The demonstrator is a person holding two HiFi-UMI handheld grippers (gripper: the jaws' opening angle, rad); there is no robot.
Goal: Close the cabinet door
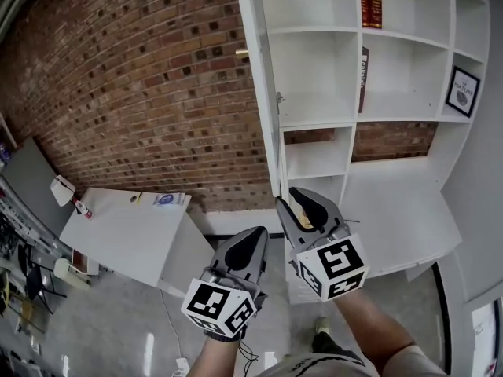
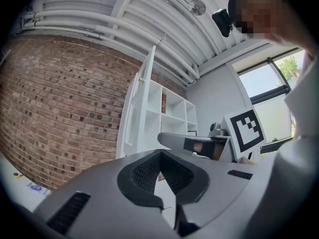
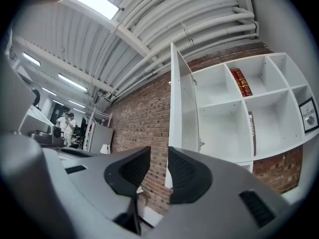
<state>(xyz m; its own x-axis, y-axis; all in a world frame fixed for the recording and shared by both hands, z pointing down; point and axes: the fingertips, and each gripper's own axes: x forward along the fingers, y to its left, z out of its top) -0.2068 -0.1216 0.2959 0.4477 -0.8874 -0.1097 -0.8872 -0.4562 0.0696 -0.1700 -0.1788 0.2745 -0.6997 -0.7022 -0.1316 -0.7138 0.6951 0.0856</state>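
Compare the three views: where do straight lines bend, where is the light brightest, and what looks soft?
Head view: even light, sharp brick wall, the cabinet door leaning from wide-angle stretch. Left gripper view: heavy fisheye with dark corners, the window blown out, the left tool soft up close. Right gripper view: ceiling pipes bowed, the skylight glaring, the right tool slightly soft.
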